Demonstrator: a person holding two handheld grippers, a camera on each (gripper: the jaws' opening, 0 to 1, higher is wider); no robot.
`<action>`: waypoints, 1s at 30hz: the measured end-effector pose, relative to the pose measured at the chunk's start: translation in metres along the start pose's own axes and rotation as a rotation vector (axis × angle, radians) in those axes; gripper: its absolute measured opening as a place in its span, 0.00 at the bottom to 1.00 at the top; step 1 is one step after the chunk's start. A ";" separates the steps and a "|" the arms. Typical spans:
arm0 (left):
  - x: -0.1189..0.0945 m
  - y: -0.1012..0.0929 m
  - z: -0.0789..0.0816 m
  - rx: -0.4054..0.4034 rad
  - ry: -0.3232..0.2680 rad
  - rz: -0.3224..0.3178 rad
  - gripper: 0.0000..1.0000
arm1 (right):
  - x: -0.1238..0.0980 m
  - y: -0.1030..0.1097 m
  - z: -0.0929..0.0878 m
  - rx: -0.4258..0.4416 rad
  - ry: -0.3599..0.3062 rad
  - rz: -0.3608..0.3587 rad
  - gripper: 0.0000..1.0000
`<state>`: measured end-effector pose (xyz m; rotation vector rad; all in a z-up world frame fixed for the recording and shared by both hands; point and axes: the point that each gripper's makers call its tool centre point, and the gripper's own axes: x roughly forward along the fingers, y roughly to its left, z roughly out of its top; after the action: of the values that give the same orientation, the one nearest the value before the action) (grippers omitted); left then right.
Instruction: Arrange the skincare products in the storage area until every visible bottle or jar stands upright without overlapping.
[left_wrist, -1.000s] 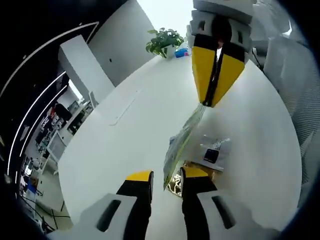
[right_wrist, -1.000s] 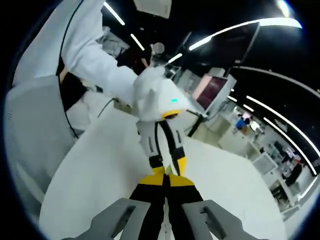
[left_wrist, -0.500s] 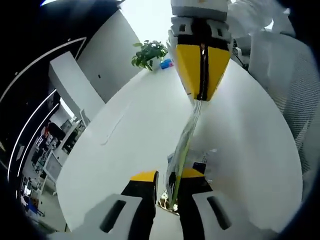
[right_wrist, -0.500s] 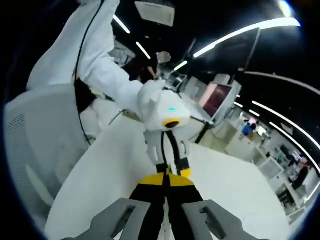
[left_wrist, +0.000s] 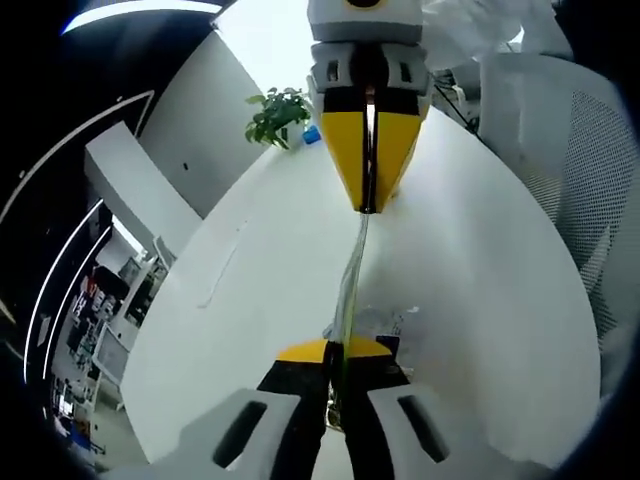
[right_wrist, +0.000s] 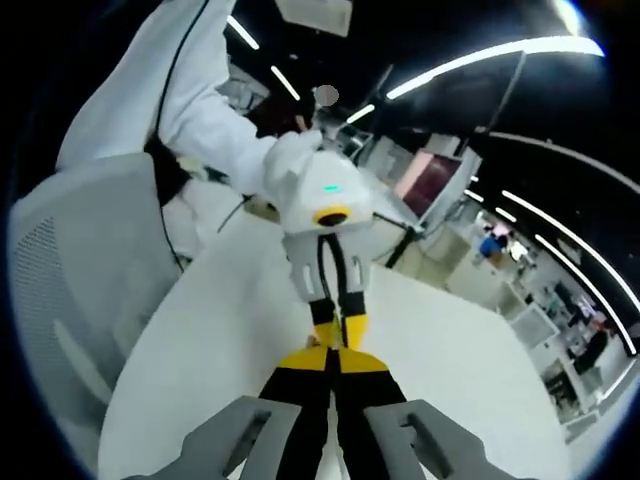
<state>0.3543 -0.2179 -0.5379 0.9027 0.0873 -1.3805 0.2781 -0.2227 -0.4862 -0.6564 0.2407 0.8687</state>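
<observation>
A thin clear packet with green print (left_wrist: 350, 280) hangs edge-on above the white table (left_wrist: 240, 300), stretched between the two grippers. My left gripper (left_wrist: 338, 352) is shut on its near end. My right gripper (left_wrist: 366, 205) reaches in from the top, yellow jaws pressed together on the far end. In the right gripper view, my right gripper (right_wrist: 333, 362) is shut, and the left gripper (right_wrist: 340, 335) meets it tip to tip from above. A small clear-wrapped item with a dark label (left_wrist: 392, 338) lies on the table under the packet, mostly hidden by my left jaws.
A potted plant (left_wrist: 275, 112) and a small blue object (left_wrist: 311, 134) stand at the table's far end. A white mesh chair (left_wrist: 560, 170) sits along the table's right side. A person's white sleeve (right_wrist: 190, 110) holds the left gripper.
My left jaws have closed from a wide gap onto the packet's near end. The packet has turned from a slanted sheet to edge-on, and the right gripper now lines up straight ahead.
</observation>
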 end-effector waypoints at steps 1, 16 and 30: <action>0.001 -0.001 0.001 0.003 -0.002 -0.002 0.04 | -0.002 0.000 -0.002 0.004 0.008 -0.003 0.00; 0.016 -0.023 0.024 0.045 -0.014 -0.015 0.04 | -0.036 0.011 -0.041 0.138 0.141 -0.084 0.00; 0.031 -0.053 0.041 0.096 -0.011 -0.101 0.04 | -0.061 0.022 -0.078 0.302 0.226 -0.114 0.00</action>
<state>0.2978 -0.2634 -0.5537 0.9812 0.0591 -1.4932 0.2274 -0.2987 -0.5291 -0.4793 0.5228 0.6309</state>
